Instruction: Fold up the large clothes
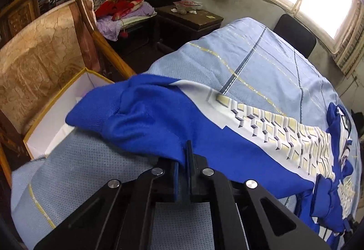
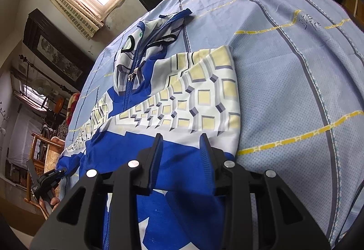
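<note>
The left tongs [image 1: 183,154] are pinching the blue hem of the jacket [image 1: 159,118], which is lying on the bed [image 1: 261,56] ahead of them. The right tongs [image 2: 180,143] are standing partly spread, with the jacket's blue fabric lying between their fingers and stretching away ahead.

Royal blue jacket [image 2: 182,113] with white panels and a pale yellow and grey cube pattern, light blue dotted bedspread [image 2: 295,90] with grey stripes and yellow chain lines, black hand-held grippers, red floral blanket [image 1: 122,5], gold-patterned headboard [image 1: 38,63]
</note>
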Motion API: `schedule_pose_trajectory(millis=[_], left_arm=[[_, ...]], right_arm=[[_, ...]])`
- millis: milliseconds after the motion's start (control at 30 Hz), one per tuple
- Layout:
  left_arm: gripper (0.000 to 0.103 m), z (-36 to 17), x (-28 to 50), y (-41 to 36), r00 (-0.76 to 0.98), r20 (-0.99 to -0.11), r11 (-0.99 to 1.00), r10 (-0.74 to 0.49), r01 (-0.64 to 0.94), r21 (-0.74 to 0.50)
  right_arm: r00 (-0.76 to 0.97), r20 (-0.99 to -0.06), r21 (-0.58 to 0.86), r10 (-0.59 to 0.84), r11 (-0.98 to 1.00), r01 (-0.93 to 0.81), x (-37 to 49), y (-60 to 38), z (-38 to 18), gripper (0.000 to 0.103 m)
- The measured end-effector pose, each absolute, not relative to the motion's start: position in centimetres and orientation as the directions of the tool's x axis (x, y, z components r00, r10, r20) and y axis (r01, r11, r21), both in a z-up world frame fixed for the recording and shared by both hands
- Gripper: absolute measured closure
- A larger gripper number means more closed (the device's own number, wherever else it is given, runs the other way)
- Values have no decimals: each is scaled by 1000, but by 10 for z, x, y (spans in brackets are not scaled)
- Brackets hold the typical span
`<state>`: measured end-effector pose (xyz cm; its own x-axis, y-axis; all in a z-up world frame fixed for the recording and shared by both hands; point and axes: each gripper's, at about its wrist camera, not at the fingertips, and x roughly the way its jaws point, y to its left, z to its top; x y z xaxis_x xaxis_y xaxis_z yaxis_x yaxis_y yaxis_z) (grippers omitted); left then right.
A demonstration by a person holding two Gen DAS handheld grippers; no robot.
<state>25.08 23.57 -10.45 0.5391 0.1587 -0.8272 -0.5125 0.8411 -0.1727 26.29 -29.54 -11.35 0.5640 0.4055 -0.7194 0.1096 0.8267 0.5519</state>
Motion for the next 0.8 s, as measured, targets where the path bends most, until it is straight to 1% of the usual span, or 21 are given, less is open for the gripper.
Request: schedule_pose_trajectory(millis=[200,367,533,633,800], left_arm=[[100,-72,256,206,566,-794,889,219,-451,-76],[99,-38,262,153,614,-749,935,247,-354,17],[99,-14,266,84,674,-697,966,244,-235,110],[99,-5,268,34,709,-669,975,223,-149,167],[99,-18,268,-47,733,-659,967,169,5,254]], right_arm=[[563,-707,585,428,802,124,263,-301,-114,69],[564,-699,603,439,787,134,262,-304,-113,69],[570,-688,619,450,774,135,260,-306,-111,69],[574,-680,631,457,764,139,259,-309,-110,67],[588,-665,647,461,748,146,257,-314,-107,65]])
